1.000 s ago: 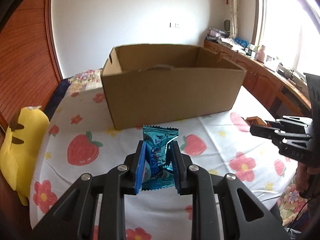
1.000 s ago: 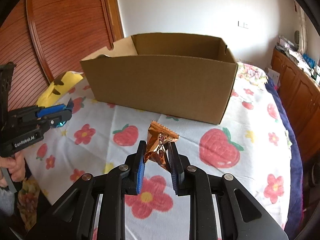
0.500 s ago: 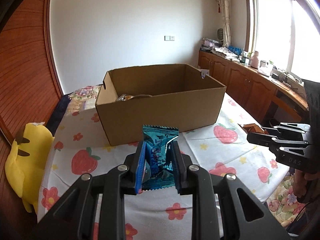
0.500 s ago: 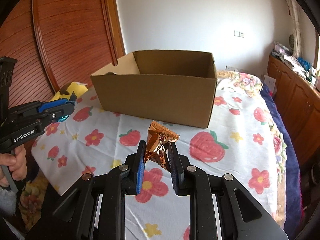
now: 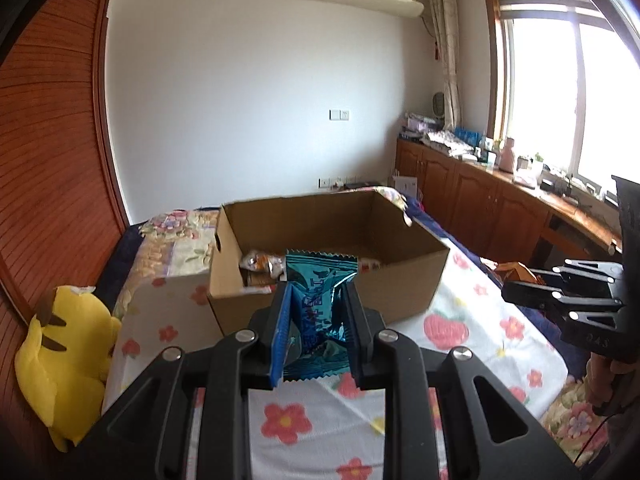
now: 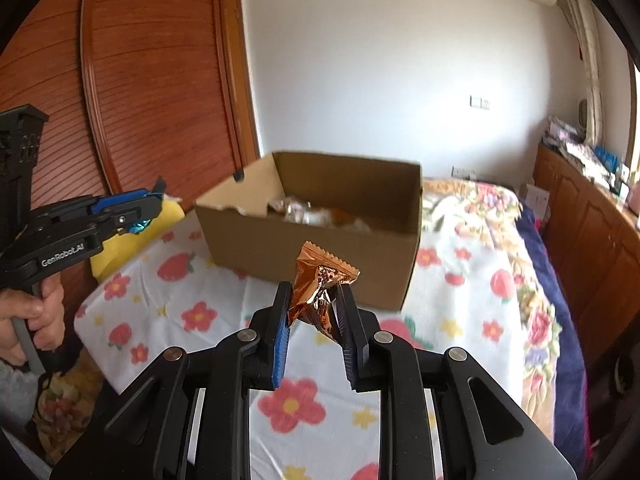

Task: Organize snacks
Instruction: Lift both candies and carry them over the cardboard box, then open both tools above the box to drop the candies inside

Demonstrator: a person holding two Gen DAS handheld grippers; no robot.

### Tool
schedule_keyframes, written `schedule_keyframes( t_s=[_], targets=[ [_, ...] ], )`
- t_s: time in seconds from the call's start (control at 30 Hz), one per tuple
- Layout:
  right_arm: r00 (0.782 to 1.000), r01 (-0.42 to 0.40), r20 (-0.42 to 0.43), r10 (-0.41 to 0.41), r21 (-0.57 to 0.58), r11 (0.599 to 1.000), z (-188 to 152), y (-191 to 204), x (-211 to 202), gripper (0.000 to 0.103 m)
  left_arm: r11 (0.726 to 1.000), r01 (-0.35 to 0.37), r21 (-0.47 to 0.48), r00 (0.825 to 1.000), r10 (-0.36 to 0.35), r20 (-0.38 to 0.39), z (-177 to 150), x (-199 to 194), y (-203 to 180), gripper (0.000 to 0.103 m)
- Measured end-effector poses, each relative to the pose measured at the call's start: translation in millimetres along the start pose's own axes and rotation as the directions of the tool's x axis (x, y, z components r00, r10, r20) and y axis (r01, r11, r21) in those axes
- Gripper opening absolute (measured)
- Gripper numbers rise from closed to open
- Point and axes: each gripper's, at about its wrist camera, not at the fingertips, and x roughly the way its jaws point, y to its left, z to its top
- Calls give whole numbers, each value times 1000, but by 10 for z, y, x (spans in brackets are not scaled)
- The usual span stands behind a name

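My left gripper point(image 5: 317, 292) is shut on a shiny blue snack packet point(image 5: 316, 312), held in the air in front of an open cardboard box point(image 5: 404, 292). My right gripper point(image 6: 313, 294) is shut on a crinkled copper-brown snack packet point(image 6: 318, 288), also in the air short of the same box point(image 6: 384, 276). Several wrapped snacks point(image 5: 260, 262) lie inside the box point(image 6: 308, 212). In the left wrist view the right gripper point(image 5: 516, 292) shows at the right edge; in the right wrist view the left gripper point(image 6: 152, 206) shows at the left, held by a hand point(image 6: 30, 316).
The box stands on a bed with a strawberry-and-flower sheet point(image 5: 472, 344). A yellow plush toy point(image 5: 64, 364) lies at the bed's left edge by a wooden wardrobe point(image 6: 152, 80). Wooden cabinets point(image 5: 480, 200) with clutter run under the window on the right.
Both grippers have risen with their packets still held. The box now appears lower and farther, and its inside with snacks has come into view.
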Motion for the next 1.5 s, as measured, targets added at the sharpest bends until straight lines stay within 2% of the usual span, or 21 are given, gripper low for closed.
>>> schedule_keyframes(
  t_s=[0.33,0.63,0.8,1.07,1.5],
  targets=[
    [999,-21,44,23,-40,999,334,45,206,21,1000,-8,-13,1000,8,28,238,287,257,23],
    [999,-34,25,35,-60,998,516,-2,730,21,1000,-7,-24,1000,7,12,327,778,403,23],
    [997,-70,13,71,-39,997,536,-105,1068,21,999,-2,-46,1000,2,-1,280,1025,505,23],
    [996,-84,-6,84,-15,996,552,-264,1503,21,998,-5,-63,1000,3,-28,255,1394,611,23],
    [997,-74,-21,75,26,997,500,-439,1713,21,998,14,-64,998,-17,-55,185,1635,550,24]
  ],
)
